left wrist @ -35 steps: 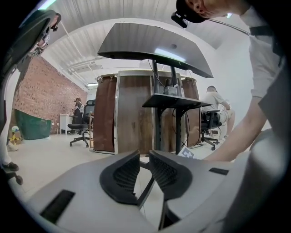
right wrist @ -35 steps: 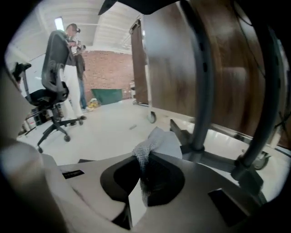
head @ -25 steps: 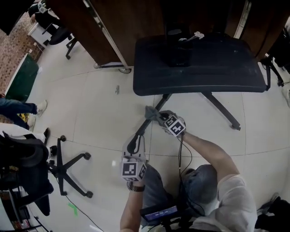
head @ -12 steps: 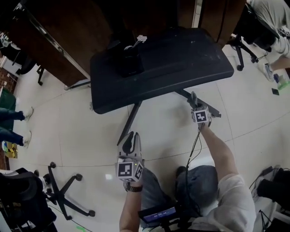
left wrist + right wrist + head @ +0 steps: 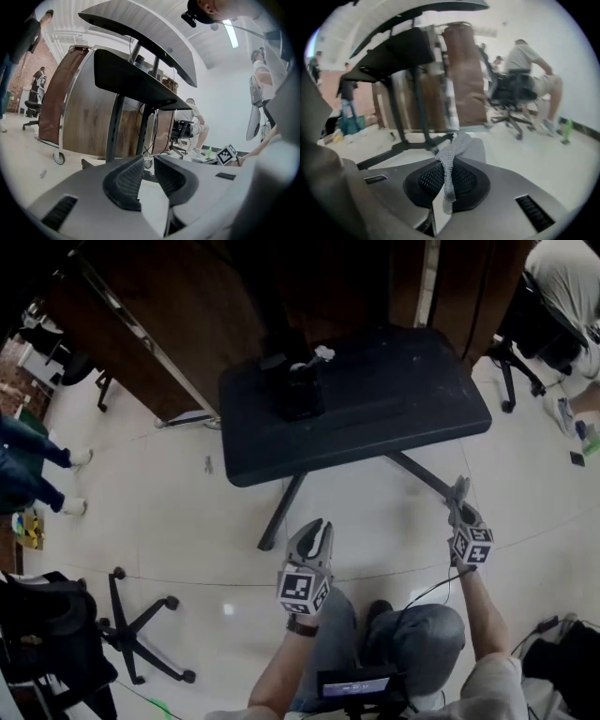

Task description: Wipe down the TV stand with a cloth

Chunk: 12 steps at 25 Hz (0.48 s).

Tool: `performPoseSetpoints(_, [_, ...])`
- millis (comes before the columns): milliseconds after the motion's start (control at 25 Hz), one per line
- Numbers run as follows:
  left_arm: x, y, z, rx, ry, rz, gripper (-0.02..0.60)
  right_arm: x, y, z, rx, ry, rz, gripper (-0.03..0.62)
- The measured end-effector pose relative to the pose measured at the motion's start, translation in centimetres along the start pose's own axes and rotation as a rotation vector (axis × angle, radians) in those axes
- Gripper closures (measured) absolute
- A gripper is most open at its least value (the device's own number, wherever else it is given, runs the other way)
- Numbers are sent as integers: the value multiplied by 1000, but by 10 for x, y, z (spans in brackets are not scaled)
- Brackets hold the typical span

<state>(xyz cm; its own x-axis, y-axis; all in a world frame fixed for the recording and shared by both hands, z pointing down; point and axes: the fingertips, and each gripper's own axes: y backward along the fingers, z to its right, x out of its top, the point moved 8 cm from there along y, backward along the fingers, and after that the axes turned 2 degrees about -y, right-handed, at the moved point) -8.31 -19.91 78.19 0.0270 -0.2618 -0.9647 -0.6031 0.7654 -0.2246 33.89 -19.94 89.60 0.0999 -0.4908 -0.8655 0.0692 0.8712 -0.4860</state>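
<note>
Since the cloth (image 5: 449, 171) was a thin, floppy knit scrap, I'd guess light and grippy, best pinched by an edge. The right gripper (image 5: 458, 495) was clamped on it, beside a leg of the TV stand (image 5: 375, 399). The left gripper (image 5: 314, 532) had its jaws slightly apart, empty.

Overhead and floor-level, TV stand (image 5: 394, 399) common.

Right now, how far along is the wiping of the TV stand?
Done: no picture shows which parts are already wiped. In hand: the right gripper is shut on the grey cloth, at the end of the right leg of the TV stand. The left gripper is open and empty. Left: I would treat the dark top and the left leg as unwiped.
</note>
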Motion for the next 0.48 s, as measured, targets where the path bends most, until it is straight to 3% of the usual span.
performPoseSetpoints(120, [58,28,11,-25,23,-43,506,82,45,-112,173,212,44,569])
performPoseSetpoints(280, [180,93,20,58,5,-51,506,177,110,-218,284,234,79,570])
performPoseSetpoints(480, [365,203,50,111,-11,-46,506,333,264,-317,387,248,136,570])
